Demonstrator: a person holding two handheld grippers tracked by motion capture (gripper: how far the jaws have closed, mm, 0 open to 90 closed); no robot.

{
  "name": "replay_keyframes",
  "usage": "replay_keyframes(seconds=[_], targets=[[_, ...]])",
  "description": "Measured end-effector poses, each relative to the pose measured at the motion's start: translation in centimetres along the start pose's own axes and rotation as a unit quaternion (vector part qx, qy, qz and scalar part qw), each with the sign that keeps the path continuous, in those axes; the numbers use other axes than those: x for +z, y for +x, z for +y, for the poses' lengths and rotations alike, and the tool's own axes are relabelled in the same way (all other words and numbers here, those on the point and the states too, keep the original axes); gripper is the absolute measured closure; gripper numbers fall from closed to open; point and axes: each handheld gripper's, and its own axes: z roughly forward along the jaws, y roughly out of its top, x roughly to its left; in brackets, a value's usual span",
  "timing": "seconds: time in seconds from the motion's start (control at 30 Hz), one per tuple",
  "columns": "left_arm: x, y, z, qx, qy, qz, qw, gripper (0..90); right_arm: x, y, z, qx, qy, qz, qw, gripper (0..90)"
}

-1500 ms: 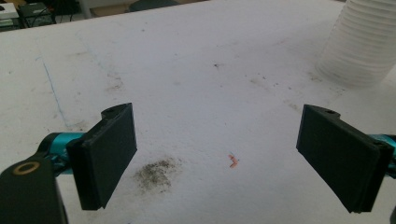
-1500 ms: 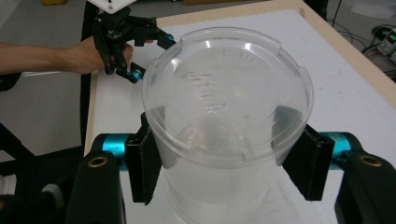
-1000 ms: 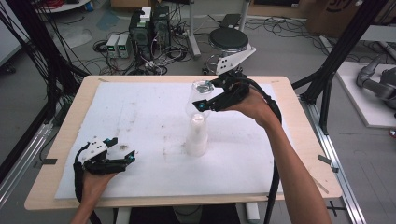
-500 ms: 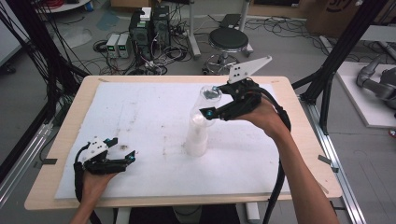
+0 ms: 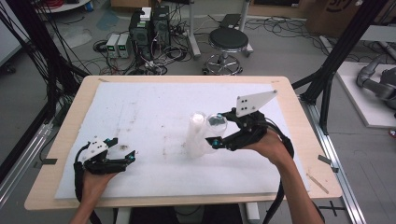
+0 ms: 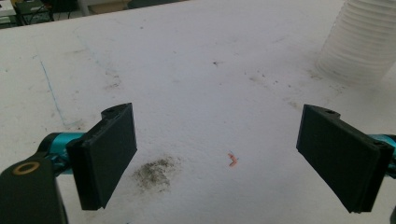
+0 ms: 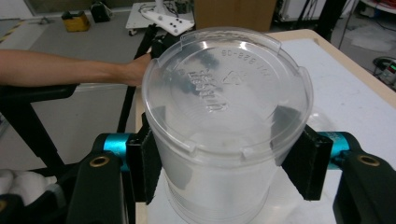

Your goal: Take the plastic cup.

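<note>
One clear plastic cup (image 7: pixel 224 126) is clamped between the right gripper (image 5: pixel 218 136) jaws, tilted, just beside the top of the white cup stack (image 5: pixel 197 137) mid-surface. Judged approx. halfway: cup gripped and off the stack, not yet set down. Left gripper (image 6: pixel 224 154) jaws are spread, nothing betw. them, resting on the white surface (image 5: pixel 154 107).

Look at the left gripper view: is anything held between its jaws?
No: the left hand-held gripper stands open, with bare white table cover between its jaws.
</note>
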Motion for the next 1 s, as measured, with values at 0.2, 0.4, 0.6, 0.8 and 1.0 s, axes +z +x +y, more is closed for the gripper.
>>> replay_keyframes(seconds=[0.2,0.4,0.6,0.8,1.0], targets=[[0.0,0.1,0.0,-0.002,0.001,-0.003,1.0,12.0,2.0,0.8,-1.9,-0.002,-0.008,0.01,0.9999,37.1],[-0.1,-0.1,0.0,0.005,-0.005,-0.003,1.0,12.0,3.8,1.1,-3.7,0.009,-0.035,0.03,0.9989,37.0],[0.0,0.0,0.0,0.001,0.001,-0.002,1.0,12.0,4.4,1.0,-4.8,0.022,-0.039,0.032,0.9985,37.0],[0.1,0.1,0.0,-0.002,0.007,-0.002,1.0,12.0,4.6,1.2,-4.9,0.022,-0.039,0.036,0.9983,37.1],[0.1,0.1,0.1,-0.003,0.008,-0.002,1.0,12.0,4.7,1.4,-5.0,0.023,-0.038,0.039,0.9982,37.0]])
